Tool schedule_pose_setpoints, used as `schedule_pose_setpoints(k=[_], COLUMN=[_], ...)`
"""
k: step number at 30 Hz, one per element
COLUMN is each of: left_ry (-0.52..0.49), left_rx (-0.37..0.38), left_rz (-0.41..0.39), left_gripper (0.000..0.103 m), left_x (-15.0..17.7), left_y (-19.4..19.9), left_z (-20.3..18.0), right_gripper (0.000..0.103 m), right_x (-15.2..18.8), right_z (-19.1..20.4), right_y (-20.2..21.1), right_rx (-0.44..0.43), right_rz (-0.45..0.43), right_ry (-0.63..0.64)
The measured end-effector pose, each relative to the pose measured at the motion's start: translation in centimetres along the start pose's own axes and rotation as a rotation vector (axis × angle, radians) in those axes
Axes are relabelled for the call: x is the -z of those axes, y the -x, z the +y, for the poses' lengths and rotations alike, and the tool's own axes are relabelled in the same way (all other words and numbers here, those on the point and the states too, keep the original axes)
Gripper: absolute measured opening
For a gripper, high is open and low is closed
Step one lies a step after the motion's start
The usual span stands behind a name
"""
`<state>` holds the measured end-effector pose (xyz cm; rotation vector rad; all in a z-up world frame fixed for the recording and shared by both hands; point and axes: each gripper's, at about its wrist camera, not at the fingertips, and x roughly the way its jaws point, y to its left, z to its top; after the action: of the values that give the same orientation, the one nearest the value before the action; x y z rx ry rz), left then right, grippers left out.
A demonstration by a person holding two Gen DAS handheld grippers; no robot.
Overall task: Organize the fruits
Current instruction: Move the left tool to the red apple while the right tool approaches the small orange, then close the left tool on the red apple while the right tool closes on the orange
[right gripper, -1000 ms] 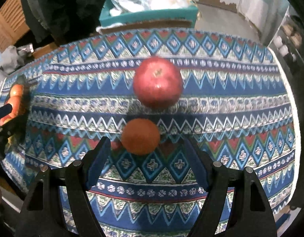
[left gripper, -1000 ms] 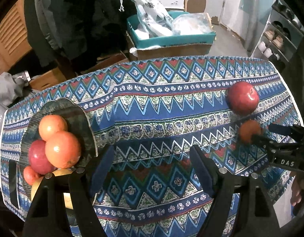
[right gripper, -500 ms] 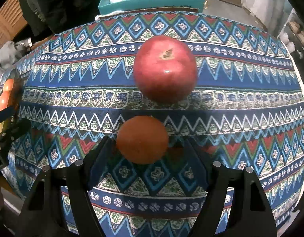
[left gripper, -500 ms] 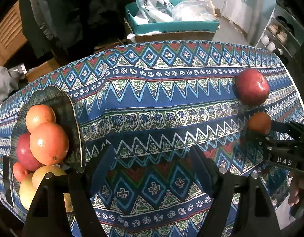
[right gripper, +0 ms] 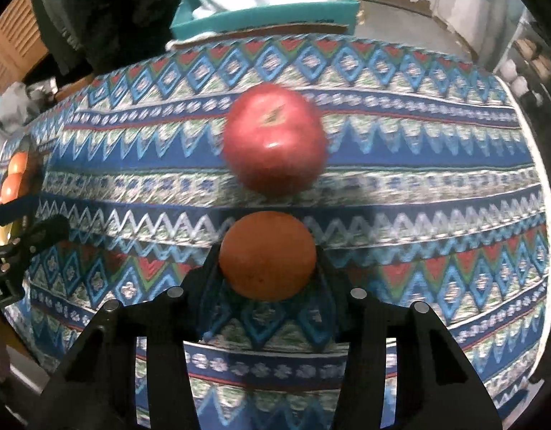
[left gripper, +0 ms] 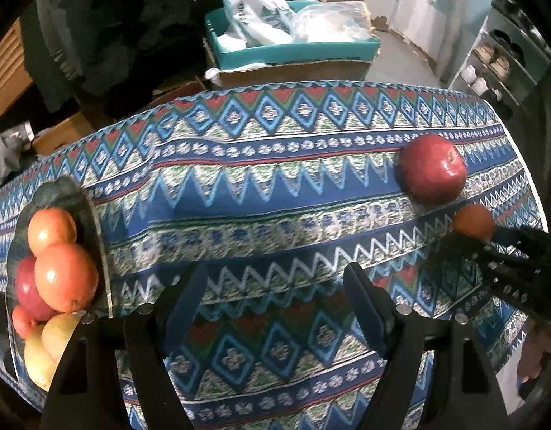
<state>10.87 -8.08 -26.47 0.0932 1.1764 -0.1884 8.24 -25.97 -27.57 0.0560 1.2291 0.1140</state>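
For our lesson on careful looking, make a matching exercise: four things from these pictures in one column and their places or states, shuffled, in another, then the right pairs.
Things:
1. small orange
2. red apple
3. left gripper
4. plate

Places or states:
A. open, holding nothing
B. holds a pile of fruit
C. between the right gripper's fingers
D. loose on the tablecloth

Pairs: 1-C, 2-D, 3-A, 4-B

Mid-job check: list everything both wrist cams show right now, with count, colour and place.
small orange: 1, orange, between right jaws
apple: 1, red, on tablecloth beyond small orange
plate: 1, dark green, table's left end
fruit pile: several, orange, red, yellow, on plate
tablecloth: 1, blue zigzag pattern, covering table
box: 1, teal, behind table, holding plastic bags
left gripper: 1, black, jaws apart above tablecloth
right gripper: 1, black, jaws closed on small orange
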Motion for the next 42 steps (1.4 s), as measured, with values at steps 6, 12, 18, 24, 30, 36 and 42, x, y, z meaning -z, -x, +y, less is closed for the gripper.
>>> schedule_pose_setpoints(k=[6, 12, 18, 24, 30, 36, 42], left_ry=[-0.014, -0.043, -0.059, -0.067, -0.072, -0.038, -0.067], left_rx=[0.039, 0.039, 0.047, 0.076, 0.102, 0.136, 0.096], left_rz=[0.000, -0.004, 0.010, 0.024, 0.037, 0.056, 0.076], left_gripper=[0.080, 0.080, 0.080, 0.080, 0.080, 0.086, 0.086], left_x=[-1.5, -2.8, -3.9, -5.0, -6.2, -7.0, -7.6], left_y=[-0.3, -0.8, -2.1, -2.8, -3.6, -4.9, -7.2], left_z=[-2.4, -4.9, -7.6, -10.4, -12.7, -13.7, -14.8], right_gripper=[0.047, 0.047, 0.047, 0.047, 0.047, 0.047, 0.047], right_x=[-0.9, -1.5, -1.8, -1.9, -2.0, -2.2, -2.2], right_z=[-3.1, -5.4, -7.3, -9.4, -10.3, -11.4, -12.6], right_y=[1.4, 1.9, 2.3, 2.5, 1.9, 1.7, 1.6], right_rx=[0.031, 0.081, 0.126, 0.153, 0.151, 0.147, 0.142], right_rz=[-0.037, -0.053, -0.059, -0.057, -0.049, -0.051, -0.048], right_ry=[-0.033, -0.038, -0.039, -0.049, -0.079, -0.113, -0.145])
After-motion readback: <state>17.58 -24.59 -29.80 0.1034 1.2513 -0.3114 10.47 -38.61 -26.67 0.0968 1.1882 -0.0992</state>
